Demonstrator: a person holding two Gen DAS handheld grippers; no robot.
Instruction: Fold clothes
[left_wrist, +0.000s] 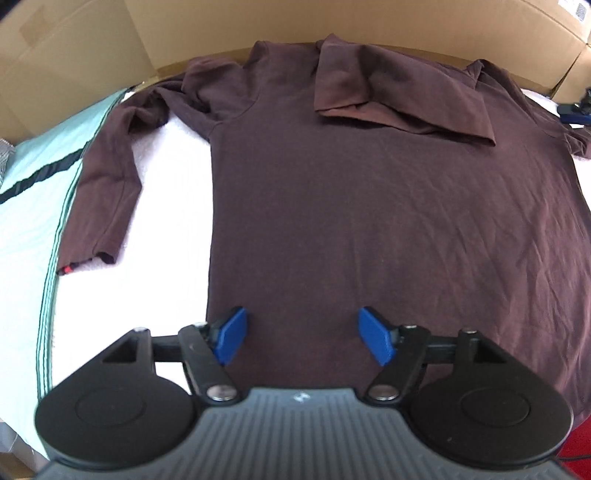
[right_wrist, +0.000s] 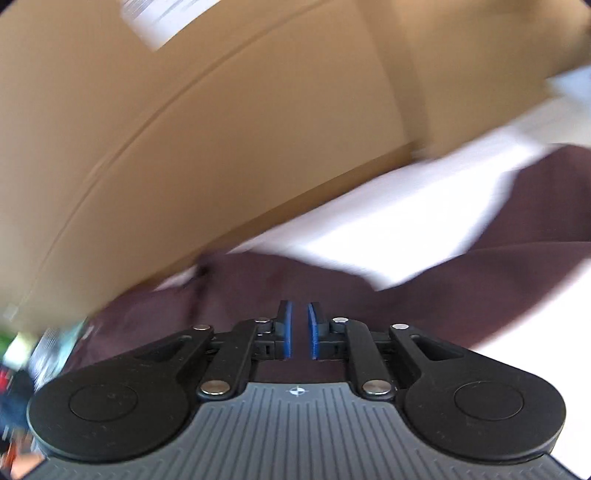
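A dark maroon long-sleeved shirt (left_wrist: 369, 206) lies flat on a white surface (left_wrist: 170, 206), collar at the far end. Its left sleeve (left_wrist: 107, 177) stretches out toward me along the left. A folded-over maroon panel (left_wrist: 402, 99) lies across the upper right of the shirt. My left gripper (left_wrist: 302, 332) hovers over the near hem, blue pads wide apart, nothing between them. In the blurred right wrist view, my right gripper (right_wrist: 299, 325) is low over maroon cloth (right_wrist: 480, 288). Its pads stand a narrow slit apart, and whether cloth is pinched there is unclear.
Cardboard boxes (left_wrist: 92, 48) wall the far side, seen close in the right wrist view as cardboard (right_wrist: 184, 129). A mint-green cloth with dark stripes (left_wrist: 33, 206) covers the left edge. Small dark objects (left_wrist: 576, 110) sit at the far right.
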